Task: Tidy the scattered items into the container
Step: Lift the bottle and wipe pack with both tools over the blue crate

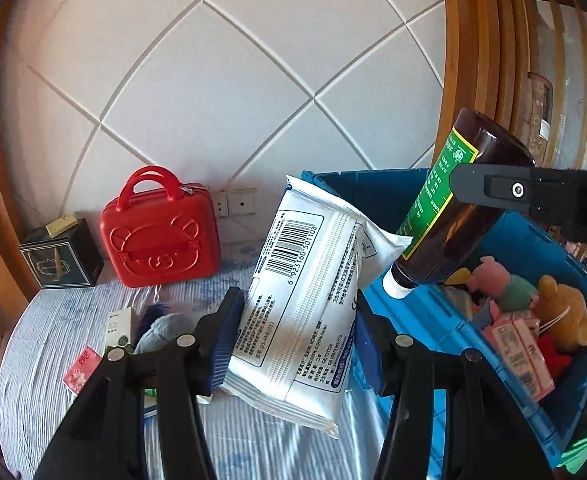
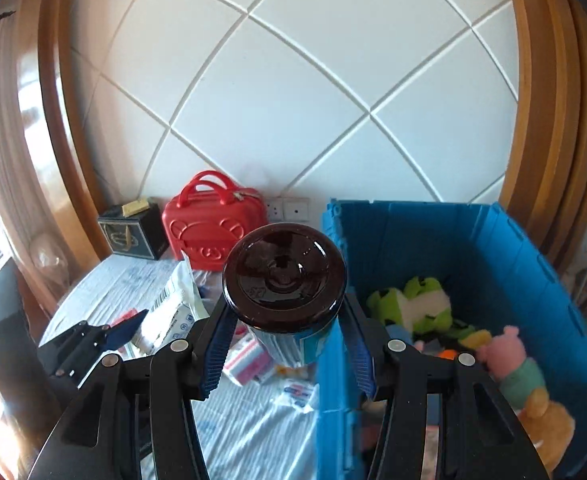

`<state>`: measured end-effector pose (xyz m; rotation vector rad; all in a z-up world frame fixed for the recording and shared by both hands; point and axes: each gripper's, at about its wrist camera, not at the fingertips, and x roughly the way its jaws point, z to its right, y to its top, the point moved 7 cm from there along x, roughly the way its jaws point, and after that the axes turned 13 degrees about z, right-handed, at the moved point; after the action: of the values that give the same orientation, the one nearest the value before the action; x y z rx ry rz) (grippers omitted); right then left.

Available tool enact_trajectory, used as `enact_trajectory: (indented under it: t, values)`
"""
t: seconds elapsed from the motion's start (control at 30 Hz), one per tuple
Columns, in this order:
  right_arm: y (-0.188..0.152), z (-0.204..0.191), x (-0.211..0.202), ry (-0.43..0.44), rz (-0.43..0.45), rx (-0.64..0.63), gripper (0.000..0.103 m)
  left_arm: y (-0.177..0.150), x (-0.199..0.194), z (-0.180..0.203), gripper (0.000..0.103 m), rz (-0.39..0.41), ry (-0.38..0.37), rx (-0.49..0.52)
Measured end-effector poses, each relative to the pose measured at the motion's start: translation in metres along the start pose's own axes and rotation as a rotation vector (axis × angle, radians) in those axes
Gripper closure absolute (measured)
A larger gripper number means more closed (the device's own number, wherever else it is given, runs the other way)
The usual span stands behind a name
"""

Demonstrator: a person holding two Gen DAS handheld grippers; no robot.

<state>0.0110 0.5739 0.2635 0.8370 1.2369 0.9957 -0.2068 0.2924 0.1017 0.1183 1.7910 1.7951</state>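
Note:
My left gripper is shut on a white wipes pack with a barcode, held tilted above the striped bed sheet. The blue crate stands just right of it. My right gripper is shut on a brown bottle whose base faces the camera, over the crate's left wall. The left wrist view shows that bottle, green-labelled and white cap down, above the crate's near corner, with a right finger across it. The left gripper and its pack appear low on the left.
Plush toys lie in the crate: a pink pig, a brown bear, a green frog. A red case and a black box stand against the padded headboard. A grey plush and small packets lie on the bed.

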Motion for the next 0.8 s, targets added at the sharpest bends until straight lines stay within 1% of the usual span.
enact_trajectory:
  t: [0.13,0.23,0.37,0.43,0.5,0.6,0.7,0.8]
  values:
    - [0.022,0.052,-0.008,0.013,0.009,-0.013,0.052,0.026,0.014,0.048,0.051,-0.023,-0.010,0.010]
    - [0.033,0.089,-0.014,-0.004,0.017,-0.021,0.052,0.046,0.024,0.078,0.051,-0.040,-0.023,0.025]
    - [0.038,0.138,-0.012,-0.034,0.005,-0.003,0.052,0.072,0.042,0.114,0.051,-0.075,-0.065,0.030]
    - [0.034,0.163,-0.006,-0.056,-0.016,0.016,0.051,0.078,0.054,0.131,0.051,-0.093,-0.079,0.043]
    - [0.025,0.186,0.004,-0.083,-0.049,0.020,0.051,0.078,0.069,0.149,0.051,-0.118,-0.090,0.062]
    - [0.005,0.215,0.022,-0.106,-0.108,0.036,0.051,0.065,0.096,0.175,0.051,-0.192,-0.121,0.063]
    - [-0.022,0.240,0.042,-0.135,-0.173,0.055,0.052,0.044,0.122,0.203,0.051,-0.264,-0.152,0.078]
    - [-0.051,0.260,0.060,-0.158,-0.251,0.062,0.052,0.018,0.146,0.224,0.051,-0.342,-0.155,0.102]
